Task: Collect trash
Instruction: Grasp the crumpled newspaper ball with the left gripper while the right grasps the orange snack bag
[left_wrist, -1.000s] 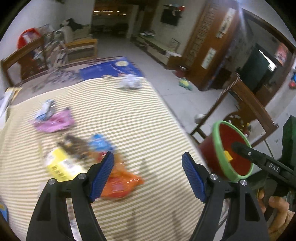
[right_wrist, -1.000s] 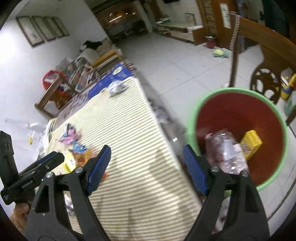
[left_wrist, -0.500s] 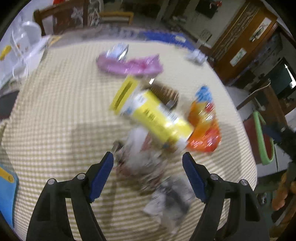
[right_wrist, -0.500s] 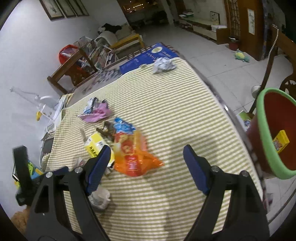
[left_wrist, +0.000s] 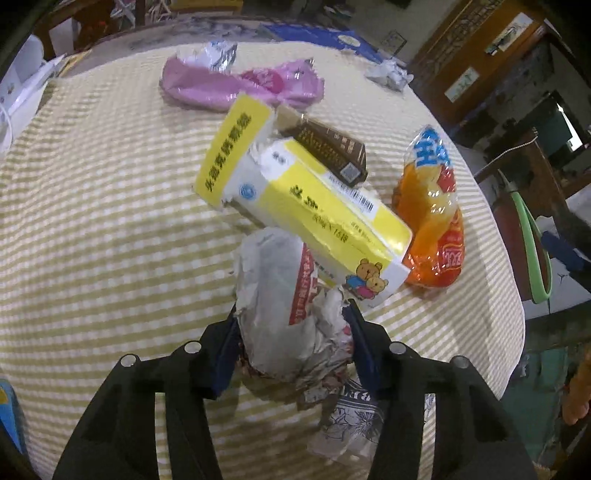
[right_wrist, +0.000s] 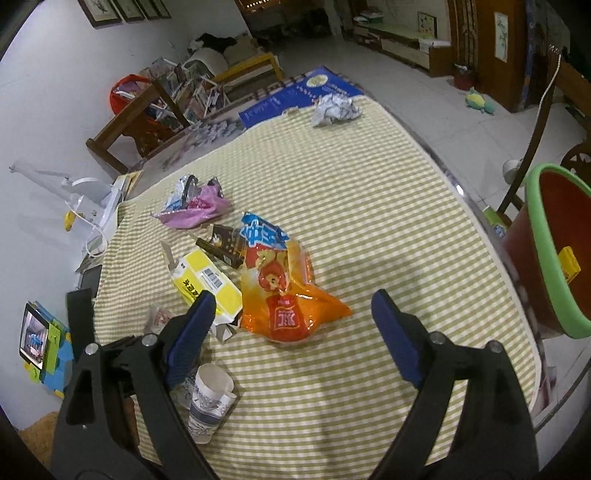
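Left gripper (left_wrist: 291, 332) is clamped on a crumpled white wrapper (left_wrist: 284, 302), blue pads pressing it from both sides, right at the near edge of the trash pile. Right gripper (right_wrist: 291, 332) hangs spread wide with nothing between its pads, above the striped cloth (right_wrist: 369, 221).

Just under the left gripper lies a patterned paper cup (right_wrist: 210, 402), tipped on its side, mouth showing empty. Next out, a torn yellow box (left_wrist: 306, 206), flap ripped open, touches the wrapper's far end. A brown packet (left_wrist: 325, 151) sits tucked behind the box. Beside them on the right, an orange snack bag (right_wrist: 288, 291) lies flat. Farther on, a pink bag (left_wrist: 240, 85) with a silver wrapper on it. Way out near the far edge, a crumpled paper ball (right_wrist: 336, 109).

Off the table's right side stands the red bin (right_wrist: 554, 258), green rim, a yellow item (right_wrist: 569, 262) visible inside; the rest of its contents are hidden. Beyond: blue board (right_wrist: 299, 96), wooden chair (right_wrist: 140, 122), tiled floor (right_wrist: 406, 85), white wall.
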